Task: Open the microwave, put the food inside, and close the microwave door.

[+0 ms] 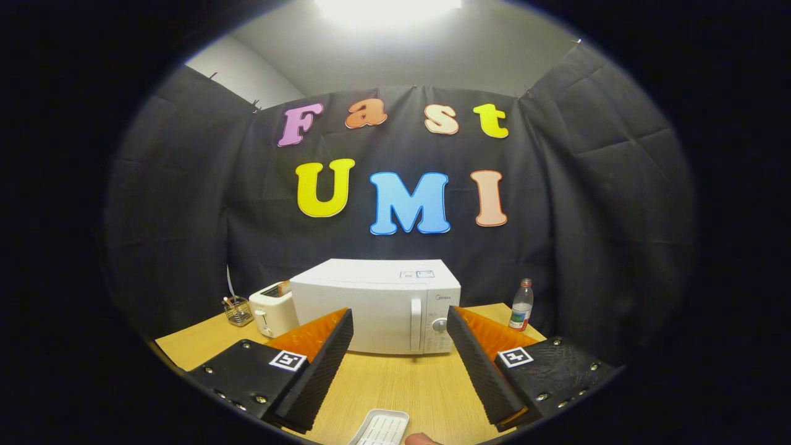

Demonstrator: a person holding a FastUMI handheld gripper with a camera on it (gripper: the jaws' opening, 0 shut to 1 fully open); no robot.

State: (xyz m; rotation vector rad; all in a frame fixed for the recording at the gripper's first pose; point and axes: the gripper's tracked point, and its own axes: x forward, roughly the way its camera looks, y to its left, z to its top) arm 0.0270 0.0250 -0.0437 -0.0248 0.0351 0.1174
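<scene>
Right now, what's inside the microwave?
That cannot be seen: the microwave stands on the table with its door closed. The open gripper has fingers spread before it, holding nothing.

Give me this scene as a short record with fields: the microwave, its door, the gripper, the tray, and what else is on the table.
microwave: white, on the wooden table, beyond the fingers
door: closed, handle beside the control knob
gripper: open, fingers spread, holding nothing
tray: white, ridged, on the table between the fingers, near the camera
toaster: white, left of the microwave
wire basket: left of the toaster
bottle: upright, right of the microwave
</scene>
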